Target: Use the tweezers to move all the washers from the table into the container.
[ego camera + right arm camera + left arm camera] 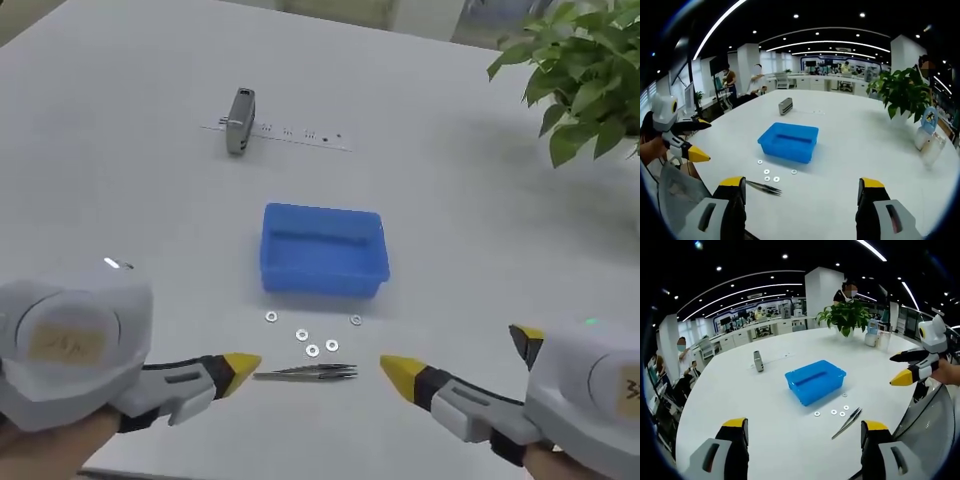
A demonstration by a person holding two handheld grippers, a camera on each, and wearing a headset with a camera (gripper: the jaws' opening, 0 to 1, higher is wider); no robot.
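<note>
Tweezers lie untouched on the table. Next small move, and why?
Probably lower the left tool onto the tweezers and close on them. It and the right tool are open and empty; the tweezers lie flat between their tips, the left tip nearest; five washers lie loose before the blue container.

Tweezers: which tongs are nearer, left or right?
Left, narrowly: left tongs have an inner tip almost at the tweezers, at their left end in the head view; right tongs leave a slightly wider gap at the other end.
</note>
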